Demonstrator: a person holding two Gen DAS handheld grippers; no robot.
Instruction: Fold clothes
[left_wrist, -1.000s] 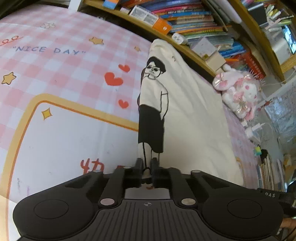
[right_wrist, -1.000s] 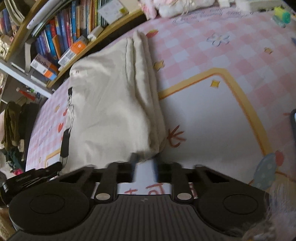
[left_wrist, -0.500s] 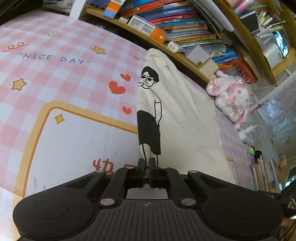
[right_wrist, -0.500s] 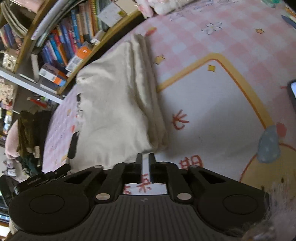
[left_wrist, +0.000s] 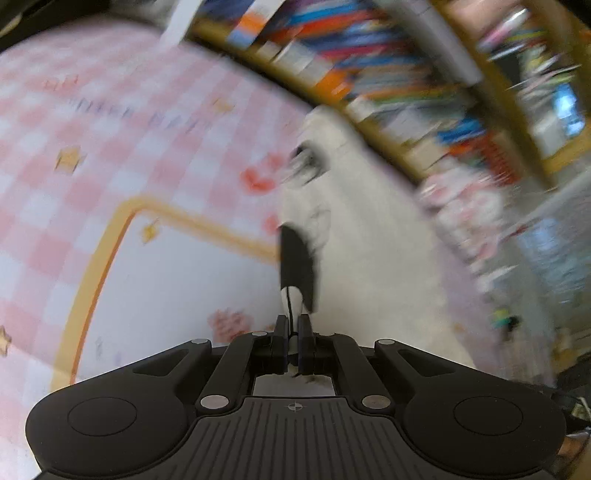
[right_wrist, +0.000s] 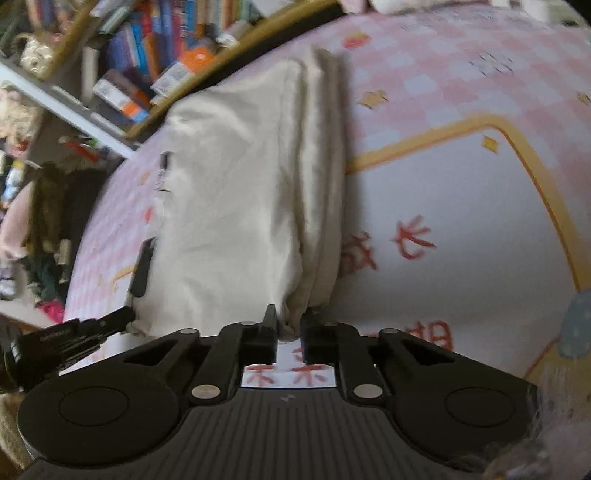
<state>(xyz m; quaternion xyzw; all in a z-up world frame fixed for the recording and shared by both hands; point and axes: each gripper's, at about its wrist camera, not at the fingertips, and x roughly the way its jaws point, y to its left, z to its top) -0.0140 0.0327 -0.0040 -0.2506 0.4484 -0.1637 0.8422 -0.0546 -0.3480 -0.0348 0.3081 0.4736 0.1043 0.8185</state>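
Cream shirt (right_wrist: 236, 206) lies lengthwise-folded on pink checked cover (right_wrist: 461, 66), centre-left of right view. Left gripper (left_wrist: 293, 326) pinches near hem at printed corner; right gripper (right_wrist: 289, 325) clamps bunched opposite corner. Advice: lift both corners level, keep hem taut.

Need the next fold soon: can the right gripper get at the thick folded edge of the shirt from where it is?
Probably yes: the right gripper already has its fingers around the near corner of the shirt, with nothing between them and the folded edge.
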